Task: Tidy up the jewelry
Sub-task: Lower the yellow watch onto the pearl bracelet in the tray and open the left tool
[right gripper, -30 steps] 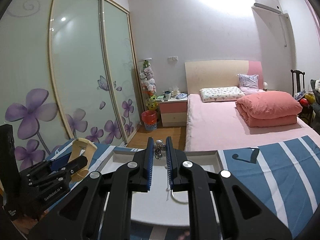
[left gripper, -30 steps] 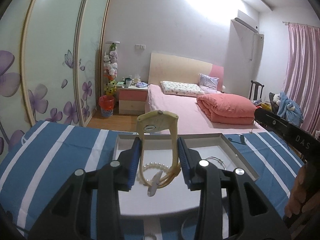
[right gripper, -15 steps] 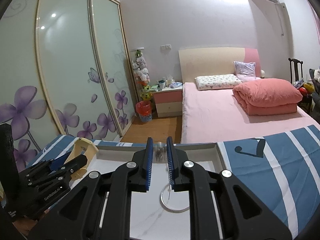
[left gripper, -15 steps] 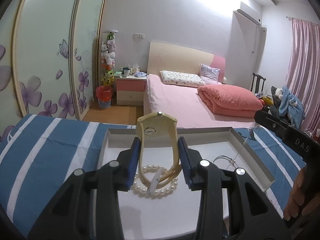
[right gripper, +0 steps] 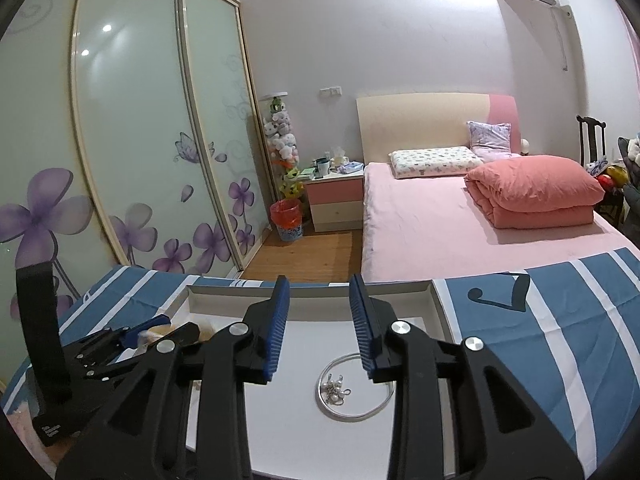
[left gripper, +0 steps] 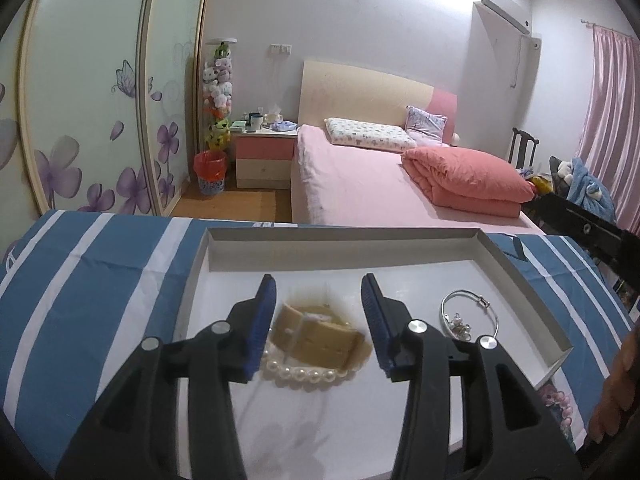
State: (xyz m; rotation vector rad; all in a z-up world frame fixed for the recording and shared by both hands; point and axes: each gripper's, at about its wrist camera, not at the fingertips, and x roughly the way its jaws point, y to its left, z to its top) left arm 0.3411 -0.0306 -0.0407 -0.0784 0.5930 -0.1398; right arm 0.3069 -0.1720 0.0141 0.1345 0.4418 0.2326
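Observation:
A shallow white tray [left gripper: 344, 236] lies on a blue-and-white striped cloth [left gripper: 92, 272]. My left gripper [left gripper: 319, 320] is open above a tan watch [left gripper: 320, 334] that lies, blurred, on a pearl bracelet [left gripper: 304, 374] in the tray. A silver bangle [left gripper: 472, 314] with a small pearl-and-chain piece [left gripper: 458, 326] inside it lies at the tray's right. My right gripper [right gripper: 318, 330] is open just above the bangle [right gripper: 352, 412] and the small piece [right gripper: 334, 392]. The left gripper shows at the left of the right wrist view [right gripper: 120, 340].
The tray's raised walls [right gripper: 312, 300] enclose the jewelry. Beyond the cloth are a pink bed [left gripper: 380, 188], a nightstand [left gripper: 264, 156], a red bin [left gripper: 210, 172] and sliding wardrobe doors [right gripper: 132, 152]. A black chair [left gripper: 524, 152] stands at the right.
My left gripper opened and the tan watch dropped onto the pearl bracelet. My right gripper opened and let the small pearl-and-chain piece fall inside the bangle. Both grippers tilted down toward the tray.

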